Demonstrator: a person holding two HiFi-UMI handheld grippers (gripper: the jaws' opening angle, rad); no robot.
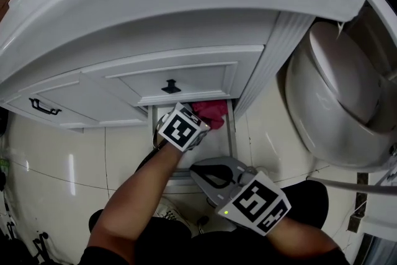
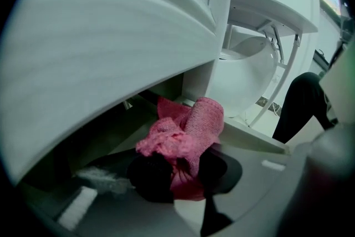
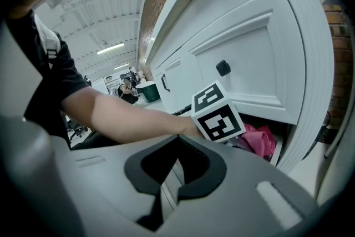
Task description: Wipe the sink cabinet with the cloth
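Note:
The white sink cabinet (image 1: 186,74) fills the top of the head view, with a black knob (image 1: 170,86) on its panel. A pink cloth (image 1: 211,112) lies bunched in the low recess under that panel. My left gripper (image 1: 200,121) reaches into the recess and is shut on the cloth. In the left gripper view the pink cloth (image 2: 186,133) is pinched between the dark jaws of the left gripper (image 2: 180,172), just below the cabinet's lower edge (image 2: 111,80). My right gripper (image 1: 195,169) hangs nearer me, shut with nothing in it. In its own view the right gripper (image 3: 177,139) points at the left gripper's marker cube (image 3: 217,112) and the cloth (image 3: 258,139).
A white toilet (image 1: 335,96) stands close on the cabinet's right, also seen as the toilet (image 2: 244,72) in the left gripper view. A second panel with a black handle (image 1: 44,108) is at the left. Glossy pale floor tiles (image 1: 74,164) lie below. My forearm (image 1: 142,189) crosses the middle.

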